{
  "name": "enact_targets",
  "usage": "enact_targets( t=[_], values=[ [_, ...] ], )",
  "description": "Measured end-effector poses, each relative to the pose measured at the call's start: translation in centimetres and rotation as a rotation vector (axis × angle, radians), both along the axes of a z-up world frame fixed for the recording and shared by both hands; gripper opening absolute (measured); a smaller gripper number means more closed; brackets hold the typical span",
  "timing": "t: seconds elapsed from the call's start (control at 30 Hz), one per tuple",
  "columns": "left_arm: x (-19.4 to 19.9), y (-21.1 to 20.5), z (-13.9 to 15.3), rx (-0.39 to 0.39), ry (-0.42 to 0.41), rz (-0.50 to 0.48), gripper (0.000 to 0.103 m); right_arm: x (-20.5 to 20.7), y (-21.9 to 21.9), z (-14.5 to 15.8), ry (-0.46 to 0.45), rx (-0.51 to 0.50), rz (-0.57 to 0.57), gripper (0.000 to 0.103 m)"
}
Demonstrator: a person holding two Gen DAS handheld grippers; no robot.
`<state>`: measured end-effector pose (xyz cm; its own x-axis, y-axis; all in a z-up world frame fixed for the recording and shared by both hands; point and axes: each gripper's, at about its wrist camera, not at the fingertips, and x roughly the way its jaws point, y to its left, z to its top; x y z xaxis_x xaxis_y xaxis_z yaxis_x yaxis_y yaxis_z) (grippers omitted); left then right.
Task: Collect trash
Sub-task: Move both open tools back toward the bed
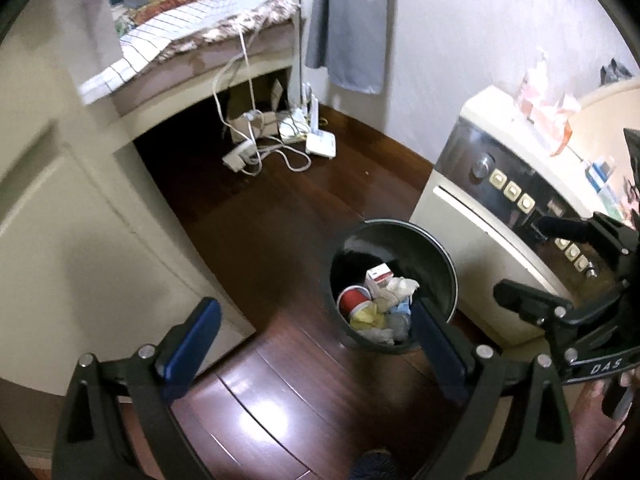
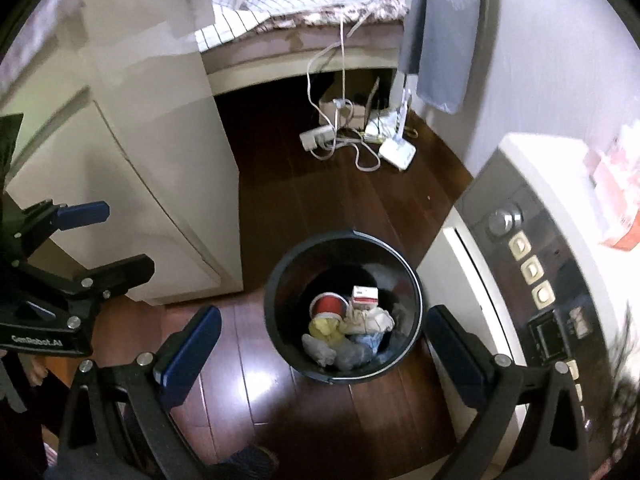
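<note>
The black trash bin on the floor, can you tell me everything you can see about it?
The trash bin is round and black, looks like smooth plastic, and has a thin rim with no lid. It stands upright on the dark wooden floor, close beside the cream appliance; whether they touch is unclear. Inside lie a red cup on its side, a small red and white box, and crumpled pieces in white, yellow, blue and grey. Nothing grips it: both grippers hang open above it.
</note>
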<state>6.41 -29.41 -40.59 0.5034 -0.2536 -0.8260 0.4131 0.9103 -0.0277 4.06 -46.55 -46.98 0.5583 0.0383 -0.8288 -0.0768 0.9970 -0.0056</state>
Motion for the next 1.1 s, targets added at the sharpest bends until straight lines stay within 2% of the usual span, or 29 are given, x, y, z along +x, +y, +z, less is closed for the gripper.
enact_targets(
  t=[0.53,0.83,1.0,1.1],
  values=[
    [-3.3,10.5,10.0,-0.029,-0.189,0.176,0.098,-1.7,9.3,12.8,-0.203,-0.023,0.09,0.103],
    [-5.1,16.2,16.1,-0.032,-0.282,0.278,0.099,-2.1,15.6,21.9,-0.332,0.008,0.178,0.103],
    [-5.8,18.6,18.7,-0.055,-0.322,0.32,0.1,-1.8,18.3,25.3,-0.386,0.003,0.192,0.103],
    [-6.1,20.2,19.8,-0.07,-0.335,0.35,0.101,-1.1,20.3,26.8,-0.385,0.009,0.21,0.103]
  ],
)
